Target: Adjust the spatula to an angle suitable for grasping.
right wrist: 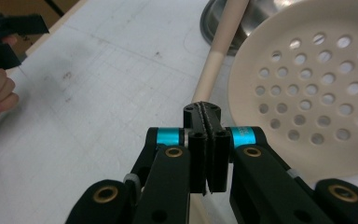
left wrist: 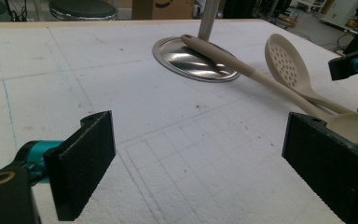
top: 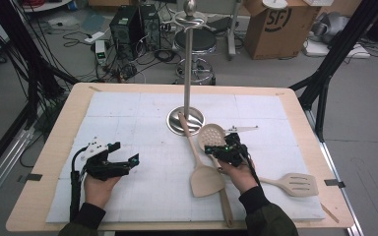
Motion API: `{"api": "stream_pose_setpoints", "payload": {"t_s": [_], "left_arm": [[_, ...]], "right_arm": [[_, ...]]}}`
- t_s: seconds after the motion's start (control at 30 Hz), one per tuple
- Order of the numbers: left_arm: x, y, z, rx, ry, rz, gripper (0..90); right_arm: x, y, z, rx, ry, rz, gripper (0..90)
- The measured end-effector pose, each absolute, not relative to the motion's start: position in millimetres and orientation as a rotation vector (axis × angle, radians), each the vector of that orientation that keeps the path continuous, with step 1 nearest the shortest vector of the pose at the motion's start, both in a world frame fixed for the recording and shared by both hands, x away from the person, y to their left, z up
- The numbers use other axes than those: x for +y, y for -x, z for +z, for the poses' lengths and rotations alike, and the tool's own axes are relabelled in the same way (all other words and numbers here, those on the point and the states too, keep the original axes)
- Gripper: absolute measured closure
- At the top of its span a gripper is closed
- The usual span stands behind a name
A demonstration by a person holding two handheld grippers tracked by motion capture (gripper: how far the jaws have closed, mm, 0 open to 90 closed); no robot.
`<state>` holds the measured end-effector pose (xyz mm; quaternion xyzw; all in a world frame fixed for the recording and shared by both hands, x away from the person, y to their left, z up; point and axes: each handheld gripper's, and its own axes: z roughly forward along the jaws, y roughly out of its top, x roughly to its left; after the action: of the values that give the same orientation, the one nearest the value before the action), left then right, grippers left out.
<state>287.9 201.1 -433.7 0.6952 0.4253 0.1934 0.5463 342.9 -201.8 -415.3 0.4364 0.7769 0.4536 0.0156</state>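
Skimmer (top: 211, 133) flat on mat (top: 128, 118), bowl facing up, just right of stand base (top: 185, 120), handle running back toward the person under right gripper (top: 225, 147). Right jaws pressed together, pad on pad, nothing seen pinched between them (probably closed short of the handle or just above it, hard to say). Hovering right behind the bowl, likely because the neck is the easiest spot to grab for lifting toward the stand. Left gripper (top: 128, 161) parked low over bare mat, well apart from the utensils, jaws spread wide and holding nothing, probably waiting its turn. Spatula (top: 206, 179) beside the skimmer, its handle tip propped on the base rim. Slotted turner (top: 295, 183) off to the right, near the right sleeve. High view good for layout: three utensils, stand pole rising from the base, both hands. Right gripper view (right wrist: 204, 112) better for the jaw seam and the skimmer holes (right wrist: 307, 93). Left gripper view (left wrist: 198, 135) better for the gap between its own pads, plus spatula handle (left wrist: 242, 70) resting on the base (left wrist: 191, 58) and skimmer bowl (left wrist: 289, 65) tilted slightly.
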Motion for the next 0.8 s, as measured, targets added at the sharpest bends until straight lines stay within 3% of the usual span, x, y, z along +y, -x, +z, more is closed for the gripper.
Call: {"api": "stream_pose_setpoints", "payload": {"t_s": [0.8], "left_arm": [[199.5, -287.9, -434.2, 1.001, -1.652, 0.451, 10.4]], "right_arm": [[-162.8, -369.4, -430.2, 2.584, -1.373, 1.05, 89.7]]}}
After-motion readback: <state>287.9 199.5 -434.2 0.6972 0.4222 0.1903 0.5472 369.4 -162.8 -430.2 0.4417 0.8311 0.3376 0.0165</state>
